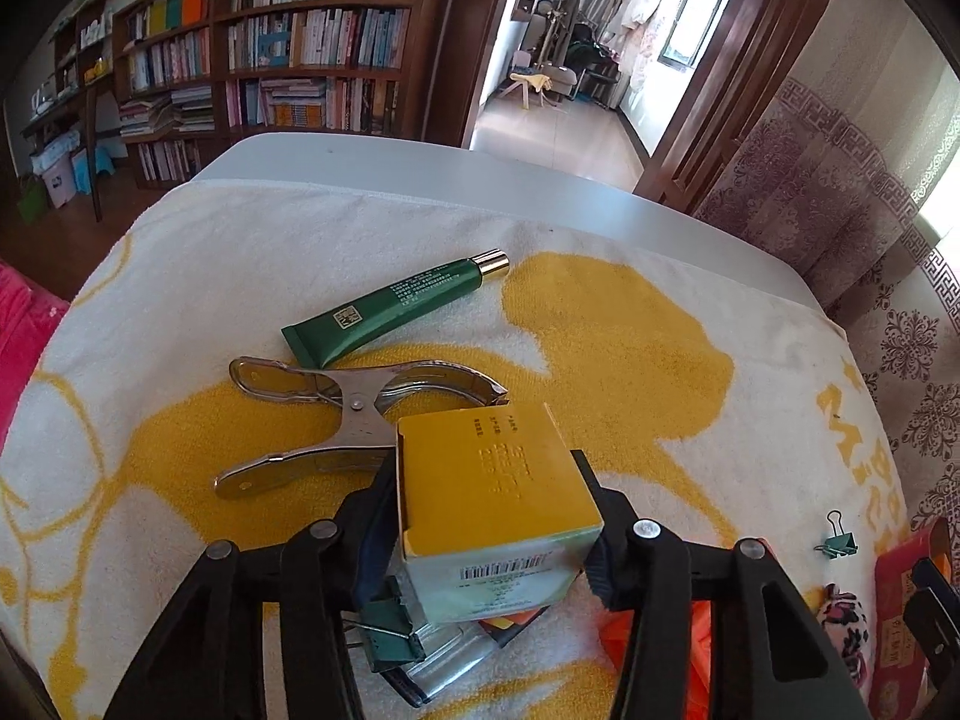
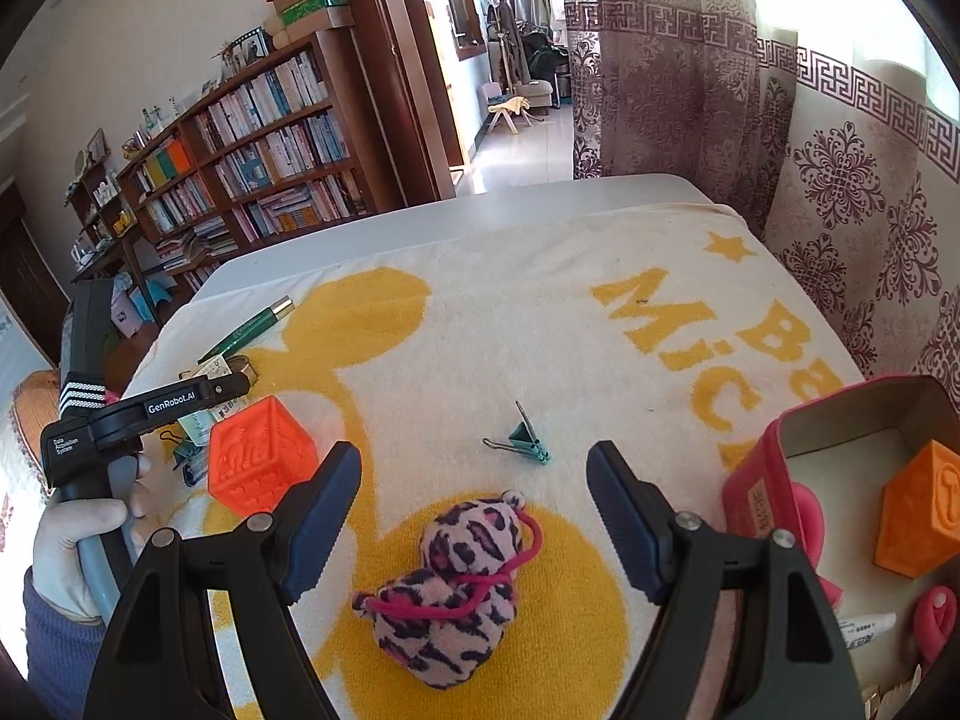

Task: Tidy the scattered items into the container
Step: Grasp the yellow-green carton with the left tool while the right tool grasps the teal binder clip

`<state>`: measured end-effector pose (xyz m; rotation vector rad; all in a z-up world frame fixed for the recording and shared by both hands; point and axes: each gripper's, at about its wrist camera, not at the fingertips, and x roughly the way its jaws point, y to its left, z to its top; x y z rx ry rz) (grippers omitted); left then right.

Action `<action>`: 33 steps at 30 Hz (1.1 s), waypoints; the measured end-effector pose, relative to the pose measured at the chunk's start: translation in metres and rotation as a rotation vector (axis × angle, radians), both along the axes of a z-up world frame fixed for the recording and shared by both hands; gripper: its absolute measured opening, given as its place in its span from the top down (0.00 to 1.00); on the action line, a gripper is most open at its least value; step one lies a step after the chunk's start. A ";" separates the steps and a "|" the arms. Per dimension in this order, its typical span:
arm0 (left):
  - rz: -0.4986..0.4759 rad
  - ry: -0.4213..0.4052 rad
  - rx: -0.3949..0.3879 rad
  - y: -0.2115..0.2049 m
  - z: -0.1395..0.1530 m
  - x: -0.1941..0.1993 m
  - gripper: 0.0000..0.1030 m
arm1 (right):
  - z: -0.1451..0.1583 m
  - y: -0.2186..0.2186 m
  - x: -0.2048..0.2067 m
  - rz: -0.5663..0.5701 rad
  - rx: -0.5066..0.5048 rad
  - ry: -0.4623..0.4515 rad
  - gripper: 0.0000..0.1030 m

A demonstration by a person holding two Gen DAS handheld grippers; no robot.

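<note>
**Yellow box in the left grip, pouch waiting under the right**

The yellow box (image 1: 498, 492) sits clamped between the two fingers of the left gripper (image 1: 492, 534), one pad pressed to each side face, the printed top facing up and the barcode face turned toward the camera. It appears lifted off the towel (image 1: 630, 330), though how far I cannot tell. To do this carry well, keep the squeeze steady and the box level – cardboard walls give under too much force and slip under too little – and move it clear of what lies beneath before swinging toward the red container (image 2: 756, 480).

Just below the fingertips lie a green binder clip (image 1: 390, 630) and a flat silvery packet, partly hidden. Just ahead and left of the fingers rests a large metal spring clamp (image 1: 354, 414), its jaw tip almost touching the box's far corner; beyond it a green tube (image 1: 396, 312) with a gold cap.

The right gripper (image 2: 474, 516) hovers with its fingers spread wide and holding nothing. Between them, slightly nearer the camera, lies a leopard-print pouch (image 2: 456, 588) with a pink cord. A small teal binder clip (image 2: 522, 444) sits just past the fingertips, an orange cube (image 2: 258, 462) outside the left finger – and the container, already holding another orange block (image 2: 918, 510), outside the right one.
</note>
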<state>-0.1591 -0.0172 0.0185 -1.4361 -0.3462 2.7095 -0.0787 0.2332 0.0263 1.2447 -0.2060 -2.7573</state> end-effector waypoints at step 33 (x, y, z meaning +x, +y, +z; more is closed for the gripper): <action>0.006 0.097 0.060 -0.010 0.043 0.017 0.56 | 0.015 0.011 0.025 -0.105 0.075 0.046 0.68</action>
